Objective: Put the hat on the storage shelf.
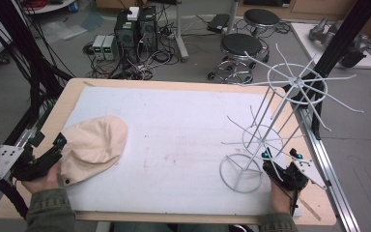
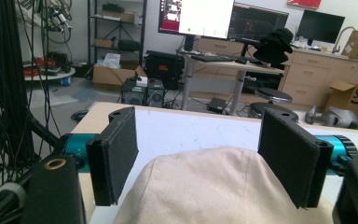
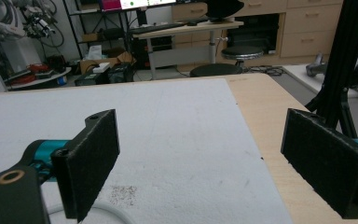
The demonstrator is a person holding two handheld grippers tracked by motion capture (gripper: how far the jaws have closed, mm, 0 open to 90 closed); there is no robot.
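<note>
The table [image 1: 183,130] carries a wire rack [image 1: 270,130] at right and a beige cap [image 1: 94,147] at left. The left gripper [image 2: 205,158] stands wide, straddling the cap's edge, nothing pinched; go deeper before closing (thin fabric slips). The right gripper [image 3: 205,168] gapes empty. The cap's brim is hidden.

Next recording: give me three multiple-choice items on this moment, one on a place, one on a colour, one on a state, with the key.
1. Where does the cap lie on the table?
A. near left edge
B. centre
C. far right corner

2. What colour is the wire rack?
A. black
B. white
C. red

3. How do the left gripper's jaws stand?
A. clamped on the cap
B. shut, nothing between
C. open, either side of the cap

Key: A, the high view shows it beside the left hand; B, its wires are white; C, the left gripper view shows gaps between pads and cloth.
</note>
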